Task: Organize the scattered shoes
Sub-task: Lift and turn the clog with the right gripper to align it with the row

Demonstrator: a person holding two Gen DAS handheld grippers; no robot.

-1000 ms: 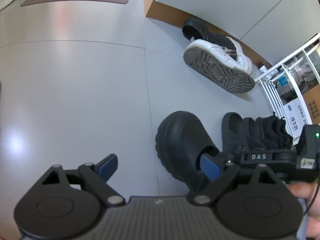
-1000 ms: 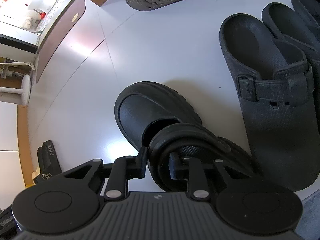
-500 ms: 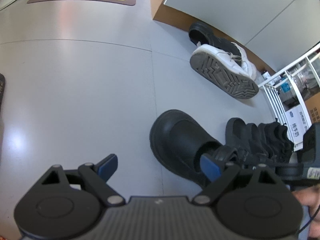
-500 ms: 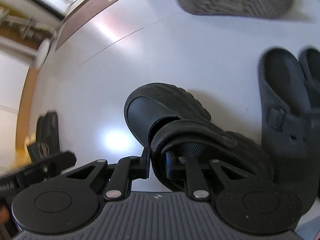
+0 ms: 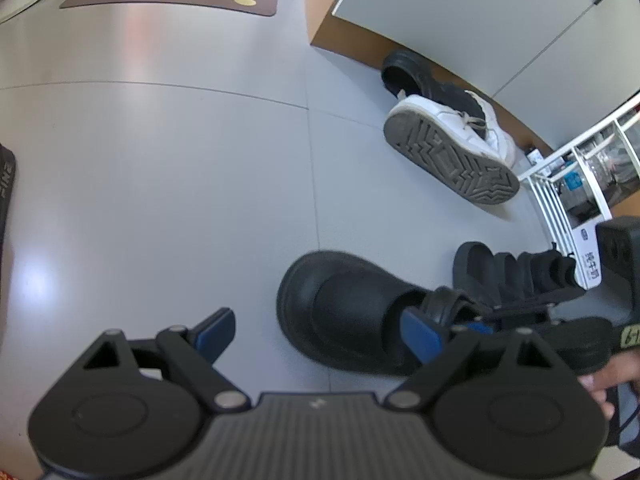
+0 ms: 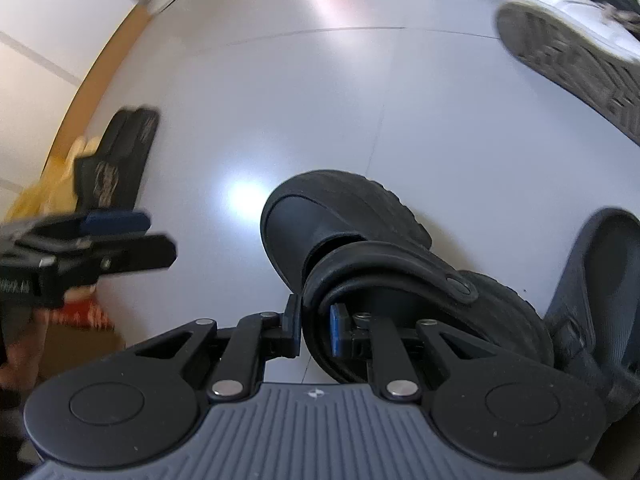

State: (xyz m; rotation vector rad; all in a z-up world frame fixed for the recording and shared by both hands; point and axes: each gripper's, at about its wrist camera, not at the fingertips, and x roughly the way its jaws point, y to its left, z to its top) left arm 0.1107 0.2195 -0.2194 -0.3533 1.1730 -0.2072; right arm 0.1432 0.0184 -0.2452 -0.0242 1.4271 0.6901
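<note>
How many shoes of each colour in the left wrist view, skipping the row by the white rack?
White: 1, white lace-up sneaker on its side.
Black: 3, black rubber clog in the right gripper, black shoe by the cabinet, black slide at the left edge.
Total: 4.

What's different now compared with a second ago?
The right gripper, still clamped on the black clog's heel rim, has swung it left, away from the row of black sandals. The left gripper stays open and empty. The white sneaker still lies on its side.
</note>
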